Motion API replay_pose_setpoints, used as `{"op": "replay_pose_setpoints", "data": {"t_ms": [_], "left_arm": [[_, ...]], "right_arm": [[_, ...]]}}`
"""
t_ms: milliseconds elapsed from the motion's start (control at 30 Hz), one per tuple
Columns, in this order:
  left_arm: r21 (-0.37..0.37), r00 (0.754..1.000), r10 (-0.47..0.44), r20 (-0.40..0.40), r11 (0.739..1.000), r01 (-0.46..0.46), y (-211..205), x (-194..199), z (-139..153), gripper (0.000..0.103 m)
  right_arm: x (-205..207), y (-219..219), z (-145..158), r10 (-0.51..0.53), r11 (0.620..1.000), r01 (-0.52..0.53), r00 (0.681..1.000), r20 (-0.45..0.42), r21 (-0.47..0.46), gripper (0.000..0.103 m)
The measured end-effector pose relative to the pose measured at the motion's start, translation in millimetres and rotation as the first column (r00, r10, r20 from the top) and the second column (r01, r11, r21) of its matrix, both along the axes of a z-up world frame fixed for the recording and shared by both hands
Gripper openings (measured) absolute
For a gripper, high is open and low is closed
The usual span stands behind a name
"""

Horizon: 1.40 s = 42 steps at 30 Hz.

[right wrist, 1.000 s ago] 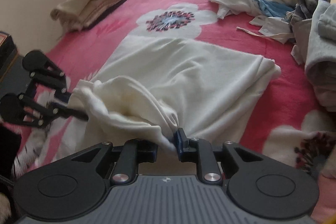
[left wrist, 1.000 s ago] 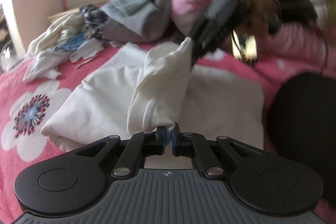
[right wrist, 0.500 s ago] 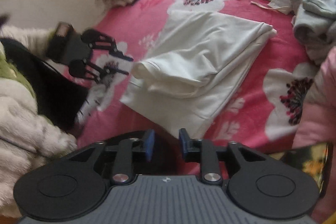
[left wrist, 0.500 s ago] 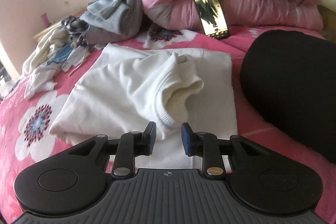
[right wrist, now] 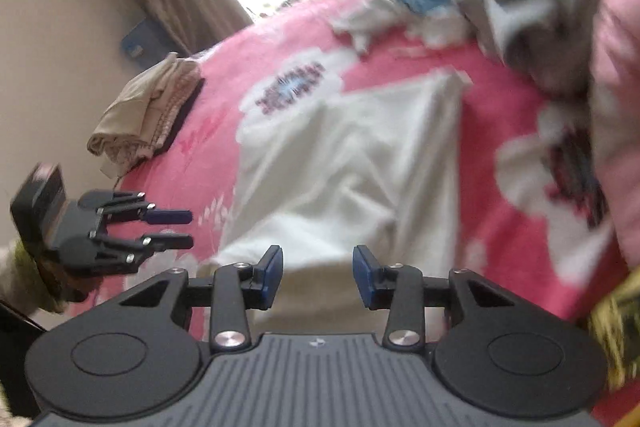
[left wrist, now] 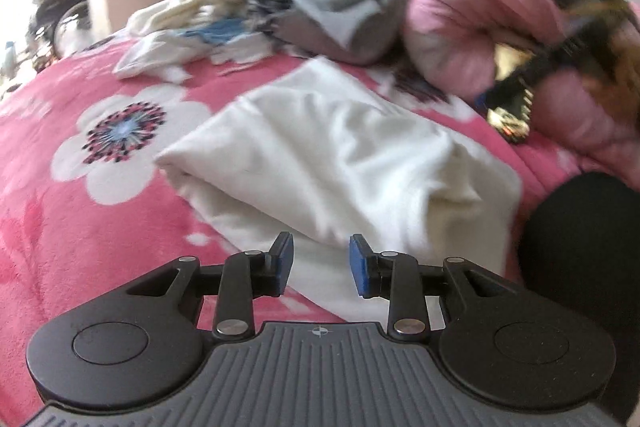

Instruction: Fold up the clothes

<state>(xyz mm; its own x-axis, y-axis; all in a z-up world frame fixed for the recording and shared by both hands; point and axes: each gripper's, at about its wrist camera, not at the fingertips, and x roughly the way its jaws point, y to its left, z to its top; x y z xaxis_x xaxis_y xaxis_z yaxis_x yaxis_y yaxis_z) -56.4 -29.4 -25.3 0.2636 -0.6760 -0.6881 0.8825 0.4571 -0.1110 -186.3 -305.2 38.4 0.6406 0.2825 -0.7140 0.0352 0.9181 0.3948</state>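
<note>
Left gripper (left wrist: 320,261), seen from its own wrist camera: the jaws are opening, with nothing between the blue pads (left wrist: 283,255); the white garment (left wrist: 332,163) lies beyond and below them. Right gripper (right wrist: 318,273): likewise opening and empty, hanging over the near edge of the same garment (right wrist: 352,163). In the right wrist view the left gripper (right wrist: 168,227) appears at the far left, clear of the cloth, its fingers apart.

The white garment lies partly folded on the pink flowered bedspread (left wrist: 80,207), one layer doubled over another with a soft bulge near the right side. Both tools being free of the fabric suggests that a fold has been laid and released; a further fold or a smoothing probably remains.

Surroundings: a heap of unfolded clothes (left wrist: 248,15), grey, white and blue, lies at the far edge of the bed, near the garment's far corner. A rolled pink quilt (left wrist: 500,27) lies just beyond the garment's right side and could crowd a wide fold. A folded beige stack (right wrist: 148,115) sits well apart by the wall. A dark rounded shape (left wrist: 580,259) at the right cannot be identified.
</note>
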Motion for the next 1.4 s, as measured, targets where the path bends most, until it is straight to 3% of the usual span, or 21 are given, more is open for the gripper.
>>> {"op": "replay_pose_setpoints", "data": {"t_ms": [67,233,400,600,767,900,1167,1400], "left_arm": [[-0.025,0.994,0.047,-0.097,0.998,-0.05,-2.1,18.2,-1.7,0.031],[-0.109,0.927,0.111,-0.358,0.981,-0.16,-4.8,46.4,-10.2,0.037],[-0.12,0.886,0.141,-0.442,0.969,-0.214,-12.7,57.2,-20.4,0.04],[-0.12,0.859,0.138,-0.493,0.967,-0.224,-17.7,67.0,-23.1,0.04],[-0.129,0.86,0.152,-0.487,0.961,-0.244,-24.6,69.4,-25.2,0.037],[-0.112,0.868,0.166,-0.467,0.963,-0.245,-28.7,68.2,-27.5,0.001],[-0.102,0.859,0.286,-0.425,0.928,-0.359,12.8,65.8,-0.6,0.0],[-0.071,0.853,0.41,-0.322,0.888,-0.454,63.7,65.4,33.7,0.0]], "right_arm": [[8.1,14.4,1.0,0.001,0.999,0.0,1.0,0.022,-0.045,0.042],[25.1,41.2,-8.2,-0.018,0.992,0.022,0.999,0.034,-0.122,0.042],[43.1,62.6,-28.8,-0.002,0.98,0.002,1.0,0.0,-0.201,0.041],[41.5,64.8,-39.7,-0.019,0.983,0.017,1.0,-0.013,-0.181,0.041],[39.7,67.5,-45.2,-0.034,0.98,0.033,0.999,-0.003,-0.196,0.041],[38.0,66.5,-47.6,-0.062,0.979,0.063,0.998,0.011,-0.193,0.041],[33.8,62.7,-48.6,-0.121,0.974,0.127,0.992,0.046,-0.188,0.041],[30.4,58.0,-46.0,-0.172,0.969,0.181,0.983,0.068,-0.166,0.041]]}}
